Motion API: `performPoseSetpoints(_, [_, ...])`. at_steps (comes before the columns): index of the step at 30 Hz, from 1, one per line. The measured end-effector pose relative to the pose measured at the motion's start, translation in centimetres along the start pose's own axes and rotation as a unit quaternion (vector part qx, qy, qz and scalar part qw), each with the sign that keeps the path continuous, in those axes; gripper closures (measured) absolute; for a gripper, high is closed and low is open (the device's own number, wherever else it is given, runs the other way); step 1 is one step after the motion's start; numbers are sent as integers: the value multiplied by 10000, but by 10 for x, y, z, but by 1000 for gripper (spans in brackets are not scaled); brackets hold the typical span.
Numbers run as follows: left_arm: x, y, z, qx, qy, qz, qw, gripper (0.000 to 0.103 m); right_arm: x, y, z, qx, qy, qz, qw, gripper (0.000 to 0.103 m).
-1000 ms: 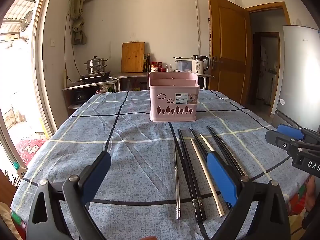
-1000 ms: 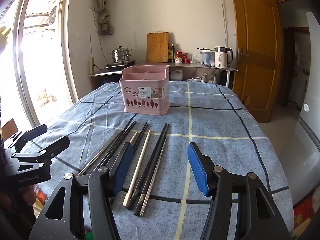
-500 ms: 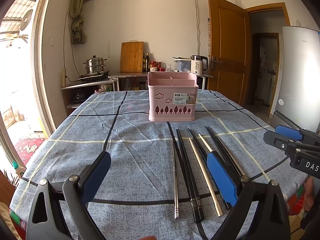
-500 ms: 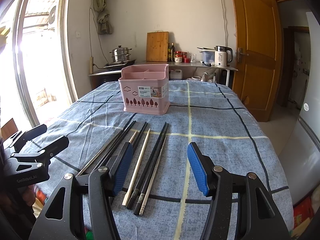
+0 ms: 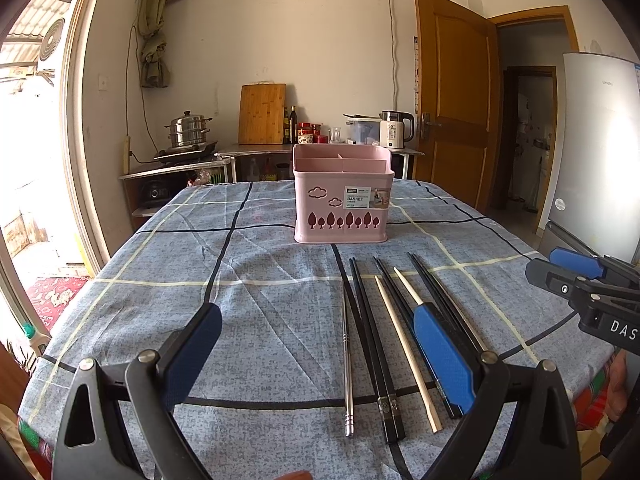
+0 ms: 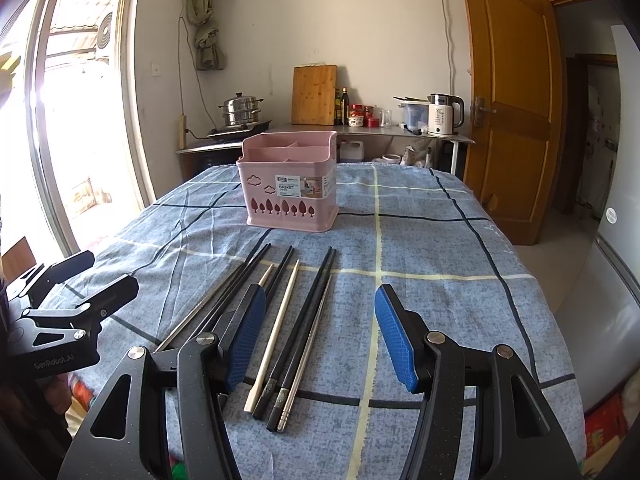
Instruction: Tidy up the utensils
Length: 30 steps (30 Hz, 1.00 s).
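A pink plastic utensil basket (image 5: 342, 200) (image 6: 290, 192) with inner compartments stands upright at the middle of the table. Several chopsticks lie side by side in front of it: steel ones (image 5: 347, 360) (image 6: 308, 344), black pairs (image 5: 372, 340) (image 6: 308, 312) and pale wooden ones (image 5: 404, 348) (image 6: 276, 332). My left gripper (image 5: 316, 340) is open above their near ends, holding nothing. My right gripper (image 6: 320, 312) is open too, its left pad over the black and wooden sticks. Each gripper shows at the edge of the other's view (image 5: 544, 264) (image 6: 110, 270).
The table wears a blue checked cloth (image 5: 260, 300) (image 6: 440, 240). Behind it a counter carries a steamer pot (image 5: 188, 130), a cutting board (image 5: 262, 114), bottles and a kettle (image 5: 396, 128). A wooden door (image 5: 452, 100) and a fridge (image 5: 600, 140) are on the right.
Almost nothing: the left wrist view has drifted slightly, the chopsticks and basket lie still, and both grippers stay open.
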State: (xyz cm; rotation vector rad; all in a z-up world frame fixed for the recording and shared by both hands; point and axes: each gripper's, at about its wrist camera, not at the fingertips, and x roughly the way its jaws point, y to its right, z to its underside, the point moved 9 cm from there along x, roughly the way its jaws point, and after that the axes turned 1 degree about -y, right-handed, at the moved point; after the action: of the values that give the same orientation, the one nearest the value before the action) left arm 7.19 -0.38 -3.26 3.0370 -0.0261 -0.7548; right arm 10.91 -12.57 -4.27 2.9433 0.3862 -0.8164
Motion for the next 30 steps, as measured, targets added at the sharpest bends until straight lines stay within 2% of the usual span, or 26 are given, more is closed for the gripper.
performPoseSetpoints(30, [-1, 2, 3, -5, 5, 28, 10000, 5, -1, 0, 1, 12, 4, 2, 10000, 45])
